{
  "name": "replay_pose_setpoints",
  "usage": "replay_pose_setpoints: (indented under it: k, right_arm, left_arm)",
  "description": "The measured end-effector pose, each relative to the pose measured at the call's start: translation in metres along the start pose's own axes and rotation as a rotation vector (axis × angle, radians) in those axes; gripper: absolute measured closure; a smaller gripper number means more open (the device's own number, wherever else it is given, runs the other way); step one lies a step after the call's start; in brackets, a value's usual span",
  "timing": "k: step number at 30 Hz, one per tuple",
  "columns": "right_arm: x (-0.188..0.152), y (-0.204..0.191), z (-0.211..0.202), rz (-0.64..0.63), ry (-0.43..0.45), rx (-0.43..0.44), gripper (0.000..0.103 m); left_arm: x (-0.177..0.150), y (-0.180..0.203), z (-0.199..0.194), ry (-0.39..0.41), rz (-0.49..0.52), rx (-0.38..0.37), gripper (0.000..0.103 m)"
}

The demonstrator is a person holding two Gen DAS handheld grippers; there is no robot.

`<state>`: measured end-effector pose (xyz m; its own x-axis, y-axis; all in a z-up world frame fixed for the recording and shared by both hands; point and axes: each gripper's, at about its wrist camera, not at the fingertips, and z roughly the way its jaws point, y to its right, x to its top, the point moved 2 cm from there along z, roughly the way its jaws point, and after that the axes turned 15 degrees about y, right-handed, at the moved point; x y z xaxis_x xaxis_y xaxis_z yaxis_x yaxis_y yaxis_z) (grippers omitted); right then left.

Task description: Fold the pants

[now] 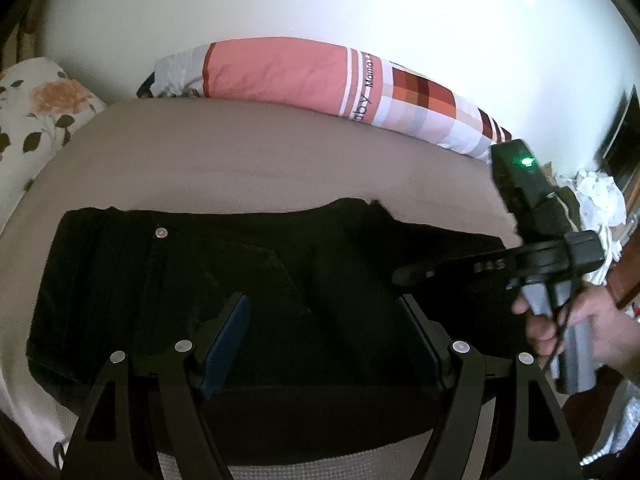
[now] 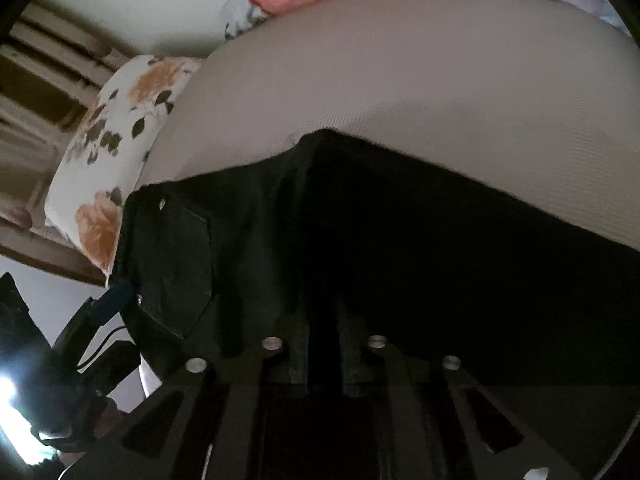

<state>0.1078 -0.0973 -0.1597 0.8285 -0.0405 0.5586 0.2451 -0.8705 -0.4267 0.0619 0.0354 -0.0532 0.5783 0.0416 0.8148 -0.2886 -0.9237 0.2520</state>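
while the left gripper (image 1: 326, 332) gapes over black pants (image 1: 200, 280), the right gripper (image 2: 324, 356) jaws look nearly closed, seemingly empty.

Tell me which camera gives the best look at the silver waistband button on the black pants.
The left wrist view: the button is sharp and bright near the top left of the folded black pants, well lit. In the right wrist view the button is small, dim and slightly blurred at the pants' left edge.
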Motion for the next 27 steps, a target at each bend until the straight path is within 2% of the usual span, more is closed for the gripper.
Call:
replay_pose_setpoints:
  k: [2, 3, 8, 10, 13, 16, 19, 21, 23, 27]
  right_arm:
    - [0.001, -0.002, -0.003, 0.012, 0.001, 0.034, 0.069]
    - [0.001, -0.002, -0.006, 0.022, 0.001, 0.048, 0.067]
    - [0.003, 0.002, -0.047, 0.045, 0.093, 0.059, 0.064]
    - [0.001, 0.012, -0.067, 0.064, 0.136, 0.026, 0.060]
    - [-0.008, 0.031, -0.096, 0.106, 0.199, -0.032, 0.059]
    - [-0.020, 0.053, -0.120, 0.178, 0.241, -0.065, 0.059]
    - [-0.033, 0.071, -0.134, 0.261, 0.272, -0.074, 0.059]
    - [-0.040, 0.077, -0.138, 0.302, 0.290, -0.075, 0.059]
    - [-0.046, 0.084, -0.141, 0.330, 0.300, -0.077, 0.059]
    - [-0.055, 0.088, -0.143, 0.348, 0.318, -0.097, 0.059]
  left_arm:
    - [-0.001, 0.001, 0.002, -0.017, -0.007, -0.016, 0.028]
    - [-0.001, 0.002, 0.003, -0.024, -0.012, -0.027, 0.028]
    - [-0.005, 0.008, 0.007, -0.068, -0.060, -0.098, 0.028]
    - [-0.006, 0.013, 0.010, -0.090, -0.078, -0.125, 0.028]
    - [-0.010, 0.019, 0.019, -0.144, -0.121, -0.168, 0.028]
    - [-0.016, 0.024, 0.033, -0.235, -0.163, -0.185, 0.028]
    - [-0.021, 0.026, 0.045, -0.311, -0.195, -0.185, 0.035]
    - [-0.025, 0.025, 0.053, -0.367, -0.231, -0.192, 0.055]
    - [-0.030, 0.023, 0.060, -0.419, -0.272, -0.200, 0.064]
    - [-0.034, 0.025, 0.063, -0.442, -0.279, -0.183, 0.064]
